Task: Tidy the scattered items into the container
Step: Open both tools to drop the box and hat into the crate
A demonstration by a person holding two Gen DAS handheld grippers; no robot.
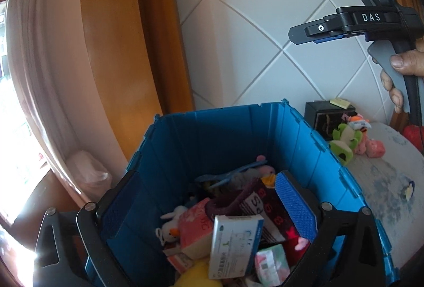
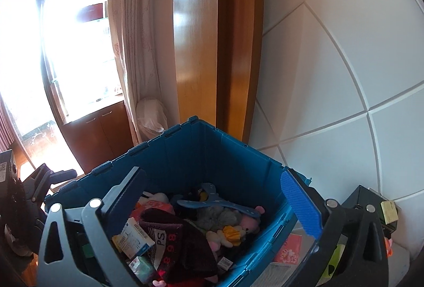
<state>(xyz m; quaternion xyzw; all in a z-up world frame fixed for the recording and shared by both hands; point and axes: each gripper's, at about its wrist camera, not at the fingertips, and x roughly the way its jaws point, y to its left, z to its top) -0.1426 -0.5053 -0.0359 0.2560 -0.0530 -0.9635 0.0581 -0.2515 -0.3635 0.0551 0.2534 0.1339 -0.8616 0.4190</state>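
A blue container stands against a tiled wall, beside a wooden door frame and a pale curtain. It is already well filled: a small white plush, a pink packet, a white box, a dark printed cloth and a blue toy plane lie heaped inside.

The left tool hovers over the container, angled downward, its jaws spread wide. The white box shows between the fingers, but the pads do not press on it, so it appears to be lying on the heap, not gripped.

To the right, the right tool also hangs above the container, tilted down, wide open and holding nothing. A hand grips its handle.

Further right, outside the container, work remains: a green plush, a pink plush and a dark box still sit on the patterned surface, and a pink packet lies just beside the container wall. The task looks mostly done, not finished.
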